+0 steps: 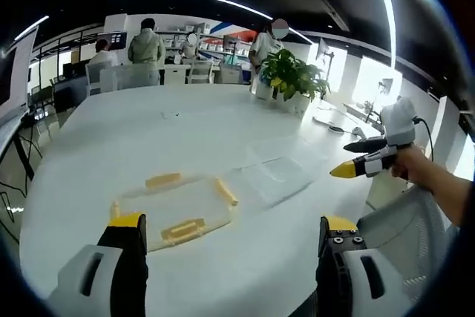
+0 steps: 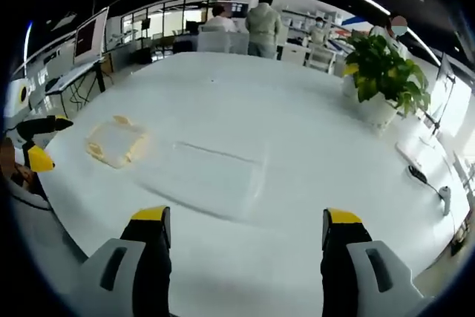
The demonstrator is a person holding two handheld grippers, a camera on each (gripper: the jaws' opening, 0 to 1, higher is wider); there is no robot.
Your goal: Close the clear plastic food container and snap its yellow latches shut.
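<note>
My left claw (image 1: 230,237): jaws spread, container (image 1: 177,209) with 4 yellow latches (image 1: 182,229) just ahead.
My right claw (image 2: 245,231): spread, clear lid (image 2: 211,176) ahead.

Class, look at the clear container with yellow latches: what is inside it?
Nothing shows inside the clear container; the white table shows through its clear plastic. Its yellow latches hide narrow strips at the rim. Its lid lies beside it.
</note>
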